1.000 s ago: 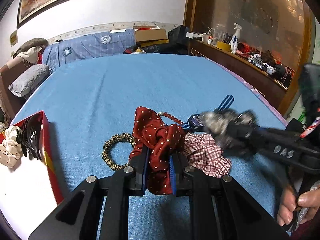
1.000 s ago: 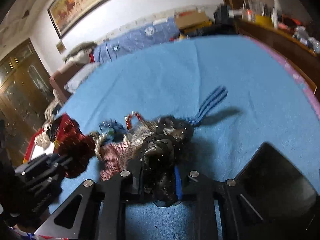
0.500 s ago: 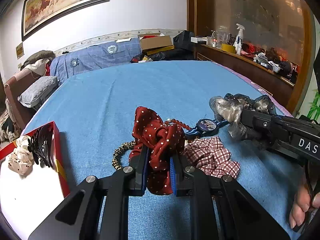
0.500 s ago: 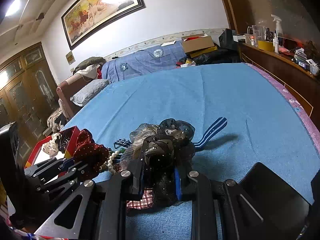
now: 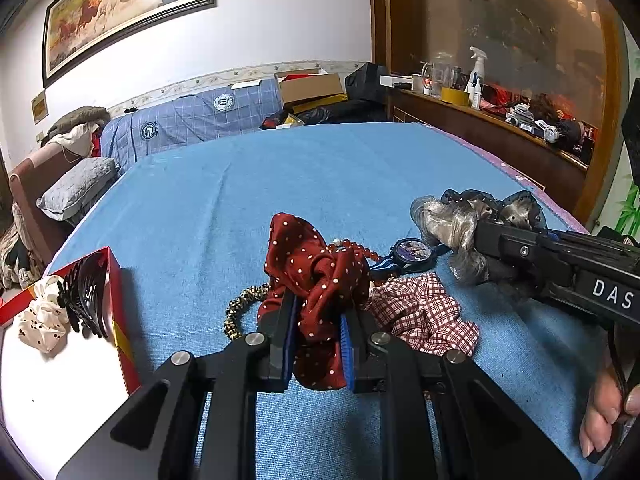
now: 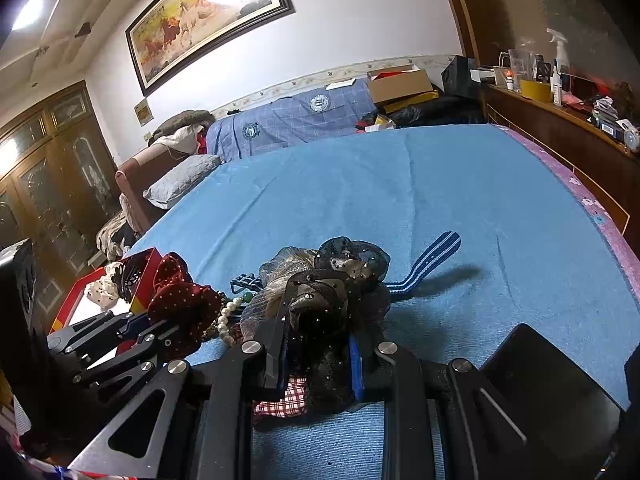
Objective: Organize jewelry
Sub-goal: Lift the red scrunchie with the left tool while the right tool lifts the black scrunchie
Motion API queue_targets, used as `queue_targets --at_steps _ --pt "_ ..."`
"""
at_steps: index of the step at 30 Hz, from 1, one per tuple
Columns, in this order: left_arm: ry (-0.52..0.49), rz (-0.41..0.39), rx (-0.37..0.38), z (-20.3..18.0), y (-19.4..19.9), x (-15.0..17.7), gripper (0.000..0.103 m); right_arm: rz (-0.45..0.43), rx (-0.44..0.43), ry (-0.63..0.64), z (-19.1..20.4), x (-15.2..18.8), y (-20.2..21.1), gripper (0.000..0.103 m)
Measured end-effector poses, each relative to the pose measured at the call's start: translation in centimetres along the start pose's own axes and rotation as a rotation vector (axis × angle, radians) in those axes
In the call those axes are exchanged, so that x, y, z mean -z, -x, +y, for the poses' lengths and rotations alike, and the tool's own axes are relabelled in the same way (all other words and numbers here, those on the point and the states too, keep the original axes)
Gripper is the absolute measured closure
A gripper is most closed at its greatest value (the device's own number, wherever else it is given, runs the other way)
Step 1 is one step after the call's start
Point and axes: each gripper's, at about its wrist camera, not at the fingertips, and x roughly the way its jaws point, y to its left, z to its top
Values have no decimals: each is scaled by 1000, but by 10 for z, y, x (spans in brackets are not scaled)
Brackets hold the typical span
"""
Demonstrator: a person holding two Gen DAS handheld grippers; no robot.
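Carrying both pieces to the red box [image 5: 116,280] at nine o'clock needs patience: left gripper [image 5: 318,344] is clamped on the red dotted scrunchie [image 5: 320,280], right gripper [image 6: 316,354] is clamped on the black lace scrunchie [image 6: 340,280], both raised over the blue blanket [image 5: 280,184]; release one first.

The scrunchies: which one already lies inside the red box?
The cream scrunchie with dark dots, beside the black claw clip in the red box. The red dotted one and the black lace one are held in tongs; the checked one lies on the blanket.
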Motion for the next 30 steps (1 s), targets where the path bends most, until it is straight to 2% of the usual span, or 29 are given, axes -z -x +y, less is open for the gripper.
queue_targets --at_steps 30 --pt "-3 -12 -16 6 4 0 85 -28 -28 49 13 2 8 79"
